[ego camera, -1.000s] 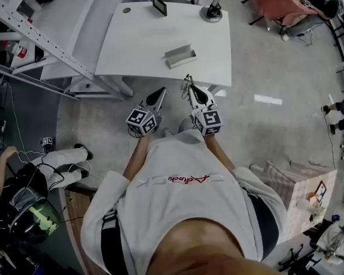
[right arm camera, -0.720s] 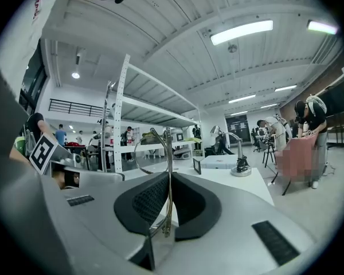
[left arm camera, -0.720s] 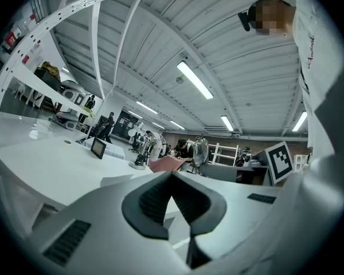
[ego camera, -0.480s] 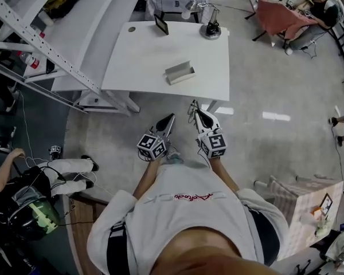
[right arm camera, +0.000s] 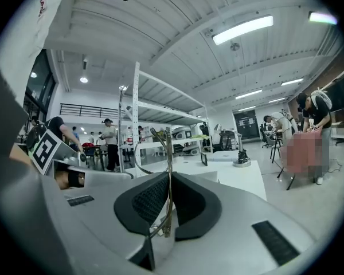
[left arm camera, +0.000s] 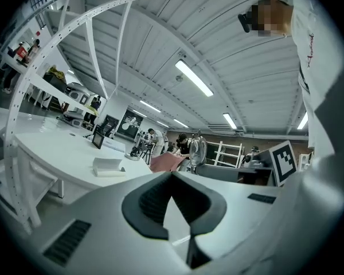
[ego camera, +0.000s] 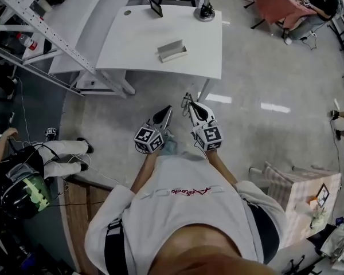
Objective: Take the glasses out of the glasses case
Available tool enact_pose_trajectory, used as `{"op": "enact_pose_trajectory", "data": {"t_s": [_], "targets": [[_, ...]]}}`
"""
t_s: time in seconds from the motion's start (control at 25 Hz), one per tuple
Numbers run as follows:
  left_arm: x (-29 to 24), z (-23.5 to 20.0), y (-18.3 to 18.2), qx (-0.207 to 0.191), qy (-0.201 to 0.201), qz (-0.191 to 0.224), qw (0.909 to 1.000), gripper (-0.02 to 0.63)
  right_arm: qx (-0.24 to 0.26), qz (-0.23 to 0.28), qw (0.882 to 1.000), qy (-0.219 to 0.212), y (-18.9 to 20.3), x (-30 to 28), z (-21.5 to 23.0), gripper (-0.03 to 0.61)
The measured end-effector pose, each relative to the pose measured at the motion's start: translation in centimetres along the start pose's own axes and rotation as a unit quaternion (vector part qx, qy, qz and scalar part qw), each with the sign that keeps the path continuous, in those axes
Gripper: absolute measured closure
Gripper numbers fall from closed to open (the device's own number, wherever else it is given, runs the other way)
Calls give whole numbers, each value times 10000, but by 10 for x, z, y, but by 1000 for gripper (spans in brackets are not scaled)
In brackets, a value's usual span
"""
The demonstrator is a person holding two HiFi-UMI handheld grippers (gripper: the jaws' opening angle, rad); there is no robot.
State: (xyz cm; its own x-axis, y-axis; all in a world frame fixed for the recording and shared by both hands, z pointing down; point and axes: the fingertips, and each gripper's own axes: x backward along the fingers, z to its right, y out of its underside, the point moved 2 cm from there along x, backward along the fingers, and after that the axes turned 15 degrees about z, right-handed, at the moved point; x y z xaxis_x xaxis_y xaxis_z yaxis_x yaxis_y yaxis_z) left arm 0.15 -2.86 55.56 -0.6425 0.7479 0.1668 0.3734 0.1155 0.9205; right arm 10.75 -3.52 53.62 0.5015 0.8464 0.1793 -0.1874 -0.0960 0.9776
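Your right gripper (right arm camera: 168, 179) has its jaws pressed together on the thin metal frame of the glasses (right arm camera: 169, 145), so the glasses are already out of the case and are carried in front of you. The glasses case (ego camera: 172, 51) lies on the white table (ego camera: 132, 44), well apart from both grippers; it looks open, but it is too small to see inside. Your left gripper (left arm camera: 173, 177) has its jaws together with nothing between them. I judge the main step as done. What is left, if anything, is only to put the glasses down somewhere safe.
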Motion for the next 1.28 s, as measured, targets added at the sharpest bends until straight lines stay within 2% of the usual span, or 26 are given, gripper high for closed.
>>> {"op": "enact_pose_trajectory", "data": {"t_s": [0.28, 0.72, 1.28], "targets": [[29, 44, 9, -104, 16, -19, 9999, 614, -32, 17, 10000, -31, -6, 47, -17, 566], [54, 81, 14, -190, 142, 28, 9997, 614, 53, 58, 9999, -73, -15, 89, -34, 568], [76, 87, 13, -175, 135, 76, 9997, 614, 101, 27, 9999, -94, -16, 99, -52, 568]]}}
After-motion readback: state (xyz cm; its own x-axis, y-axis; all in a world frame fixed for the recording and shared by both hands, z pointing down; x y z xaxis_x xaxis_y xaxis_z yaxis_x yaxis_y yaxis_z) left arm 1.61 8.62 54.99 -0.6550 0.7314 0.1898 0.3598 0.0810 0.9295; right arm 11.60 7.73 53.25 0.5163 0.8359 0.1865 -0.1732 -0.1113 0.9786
